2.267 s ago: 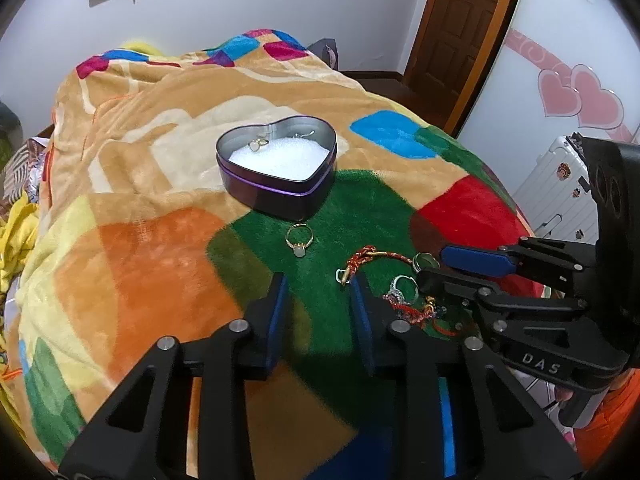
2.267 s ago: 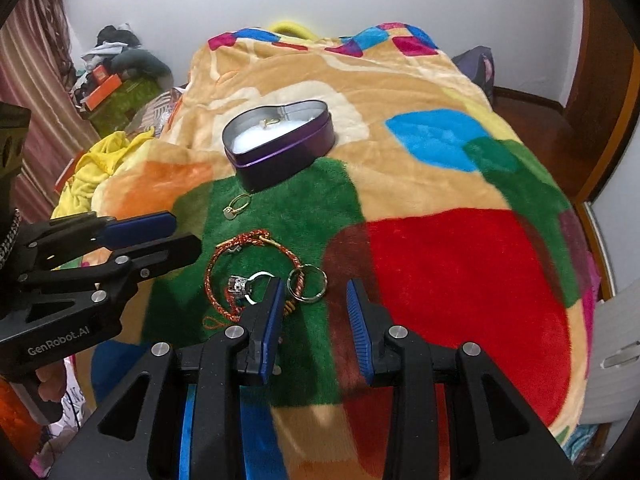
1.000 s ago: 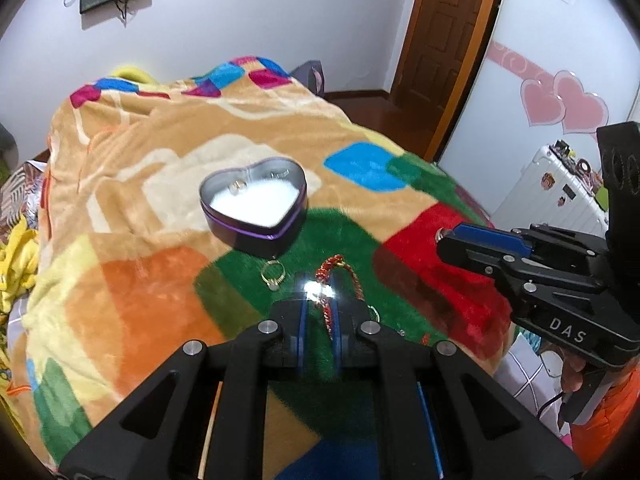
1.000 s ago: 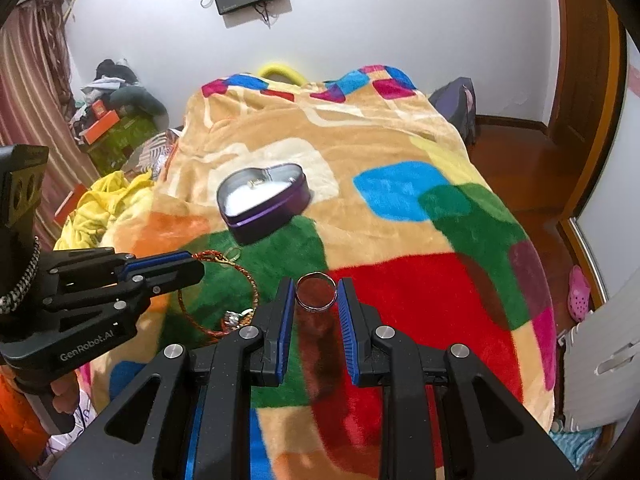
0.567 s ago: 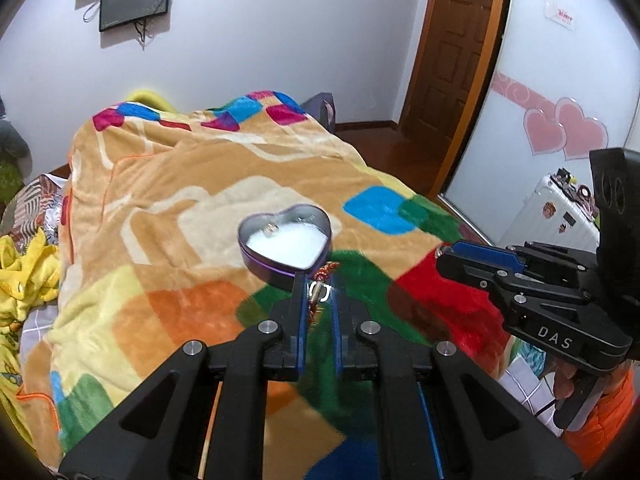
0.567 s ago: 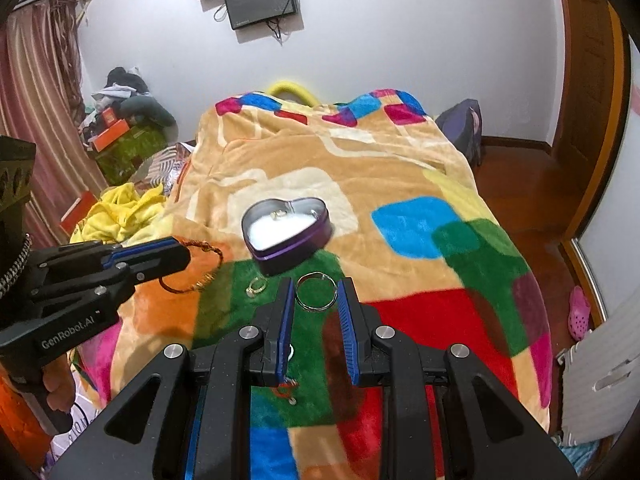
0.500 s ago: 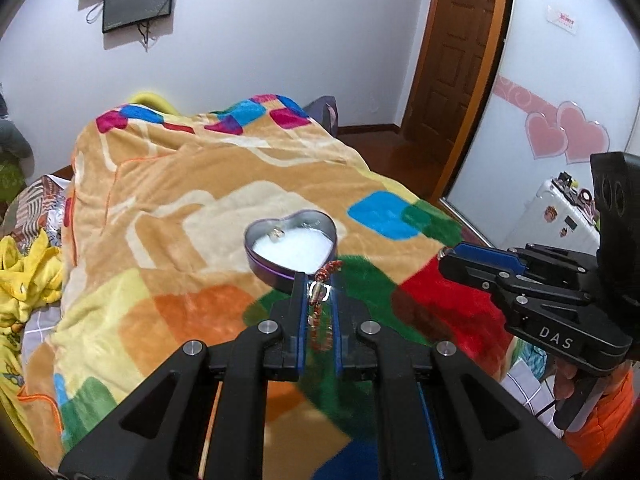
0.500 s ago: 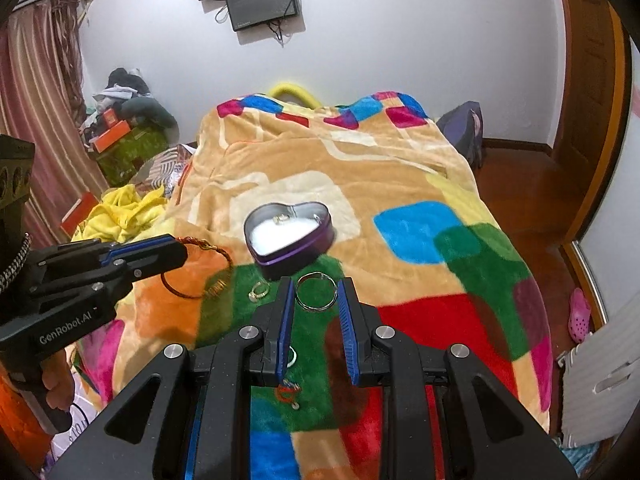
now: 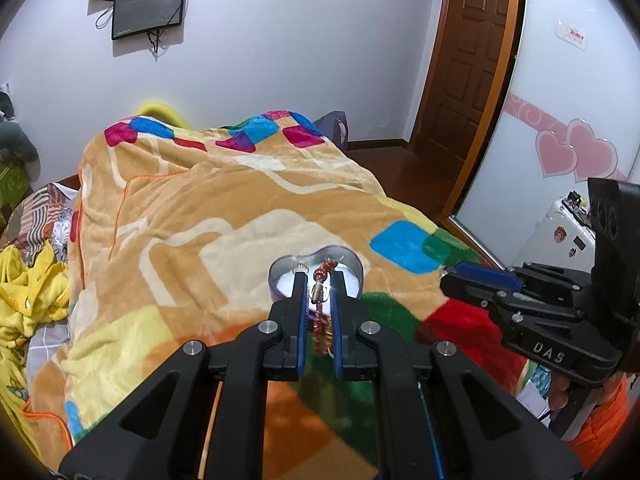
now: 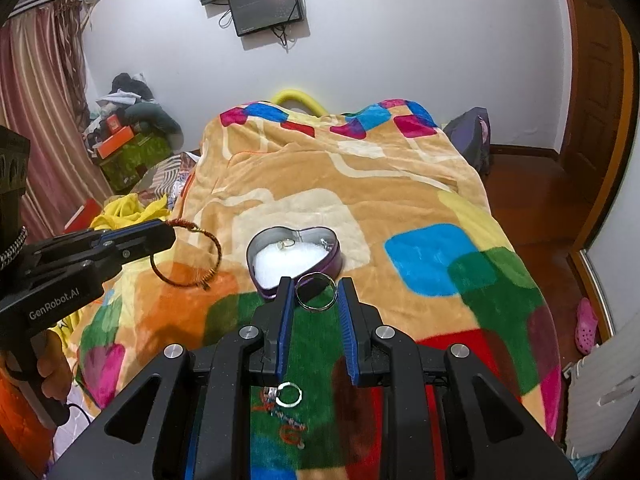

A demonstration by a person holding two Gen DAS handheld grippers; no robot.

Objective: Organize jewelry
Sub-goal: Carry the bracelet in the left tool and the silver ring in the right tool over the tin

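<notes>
- Left wrist view: a bed under a plush patchwork blanket [image 9: 192,216] in tan, orange, green, blue and red fills the middle. White wall behind carries a dark screen [image 9: 149,8]; a brown wooden door [image 9: 476,60] stands far right, pink heart decals [image 9: 576,156] on a panel nearer right, yellow cloth [image 9: 28,300] at the left edge.
- Left gripper [image 9: 319,294] is pinched on a red braided bracelet [image 9: 322,312]. The cord runs lengthwise between the fingers, bead end pointing far toward the heart-shaped tin [image 9: 352,266] just beyond the tips.
- The other tool shows at right, its tips aimed left.
- Right wrist view: same blanket; striped curtain [image 10: 36,112] and a clutter pile [image 10: 128,136] at far left, a pink slipper [image 10: 586,320] on the wood floor at right.
- Right gripper [image 10: 316,292] clamps a thin silver ring [image 10: 316,291] across its width, hoop lying nearly flat, raised just near of the tin with its white lining.
- The bracelet hangs as a loop from the left tool's tips, above the orange patch, left of the tin.
- Another silver ring with a red cord [image 10: 289,394] lies on the green patch, near, between the finger bases.
</notes>
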